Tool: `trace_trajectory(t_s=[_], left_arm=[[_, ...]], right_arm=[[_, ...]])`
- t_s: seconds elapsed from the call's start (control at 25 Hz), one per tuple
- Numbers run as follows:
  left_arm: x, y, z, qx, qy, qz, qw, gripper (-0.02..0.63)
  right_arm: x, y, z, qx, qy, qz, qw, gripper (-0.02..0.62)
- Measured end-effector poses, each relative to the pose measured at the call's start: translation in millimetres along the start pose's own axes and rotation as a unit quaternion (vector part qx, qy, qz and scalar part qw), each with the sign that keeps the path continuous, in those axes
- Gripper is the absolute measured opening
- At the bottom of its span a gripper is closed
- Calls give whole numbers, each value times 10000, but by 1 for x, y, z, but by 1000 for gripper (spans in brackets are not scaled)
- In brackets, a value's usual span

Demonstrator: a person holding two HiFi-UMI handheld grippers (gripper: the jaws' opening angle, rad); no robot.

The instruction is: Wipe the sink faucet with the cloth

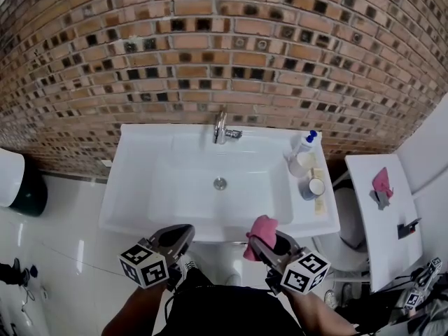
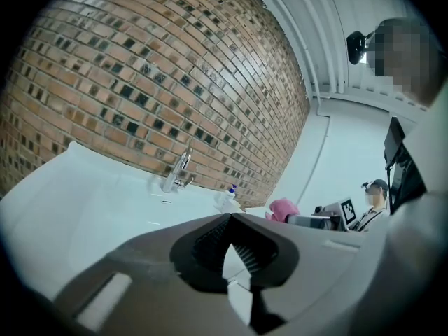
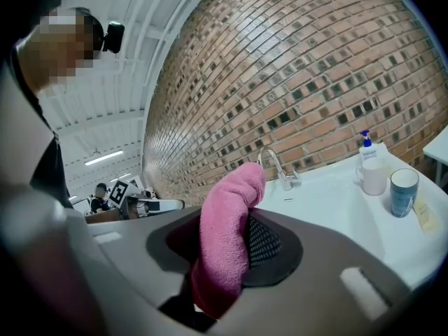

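Brick wall (image 1: 210, 47), glossy sink (image 1: 136, 187); right tongs (image 3: 241, 242) pinch fluffy cloth (image 3: 220, 222), left tongs (image 2: 229, 247) closed.

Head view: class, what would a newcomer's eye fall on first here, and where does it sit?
The bright pink cloth stands out most, clamped in the right gripper by the near edge of the white sink. Behind it, the chrome faucet gleams at the basin's back rim, against a brown brick wall.
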State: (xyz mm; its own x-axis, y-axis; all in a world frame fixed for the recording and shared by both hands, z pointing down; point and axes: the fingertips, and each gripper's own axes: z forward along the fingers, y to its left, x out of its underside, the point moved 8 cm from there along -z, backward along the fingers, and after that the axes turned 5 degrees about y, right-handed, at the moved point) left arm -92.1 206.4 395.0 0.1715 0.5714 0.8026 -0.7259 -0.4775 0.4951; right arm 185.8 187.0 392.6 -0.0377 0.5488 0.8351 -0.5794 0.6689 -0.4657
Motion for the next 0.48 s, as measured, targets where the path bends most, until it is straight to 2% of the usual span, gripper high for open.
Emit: trace_trajectory(t_s=[0.48], left_arm=[[-4, 13, -2, -107, -9, -65, 9999, 6]], right_arm=[[-7, 6, 5, 5, -74, -134, 9999, 141]])
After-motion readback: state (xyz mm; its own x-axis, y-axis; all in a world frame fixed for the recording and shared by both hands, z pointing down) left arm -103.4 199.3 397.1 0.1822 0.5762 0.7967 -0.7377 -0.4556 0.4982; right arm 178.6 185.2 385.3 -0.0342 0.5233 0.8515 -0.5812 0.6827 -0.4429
